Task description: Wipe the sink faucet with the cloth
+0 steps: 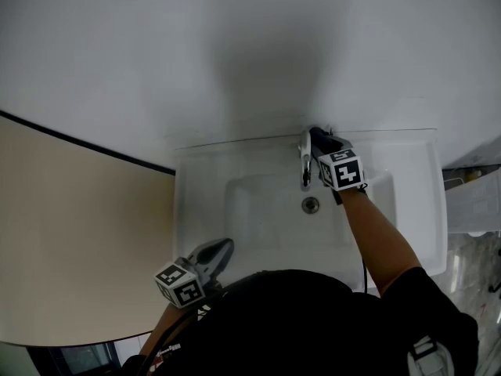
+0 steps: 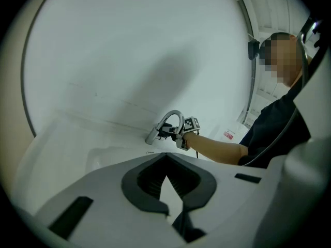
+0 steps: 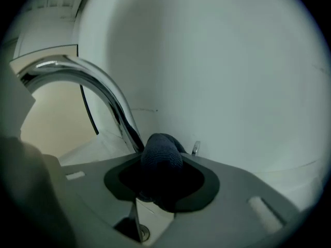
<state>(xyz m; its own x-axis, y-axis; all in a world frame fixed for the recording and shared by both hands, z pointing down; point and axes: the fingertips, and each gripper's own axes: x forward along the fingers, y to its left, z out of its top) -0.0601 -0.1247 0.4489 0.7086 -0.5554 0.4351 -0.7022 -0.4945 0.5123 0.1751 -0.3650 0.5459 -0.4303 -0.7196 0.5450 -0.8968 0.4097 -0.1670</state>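
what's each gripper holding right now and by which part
The right gripper clamps a dark blue cloth by a bunched fold; its rounded end pokes past the jaws, next to the faucet base. The left gripper holds nothing.

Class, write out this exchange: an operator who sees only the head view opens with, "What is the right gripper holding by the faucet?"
Observer: The right gripper is shut on a dark blue cloth.
Operator: Where exactly is the cloth?
Observer: Bunched beside the foot of the faucet, under its curved neck.
Operator: And the left gripper?
Observer: Its jaws are together, with nothing between them.
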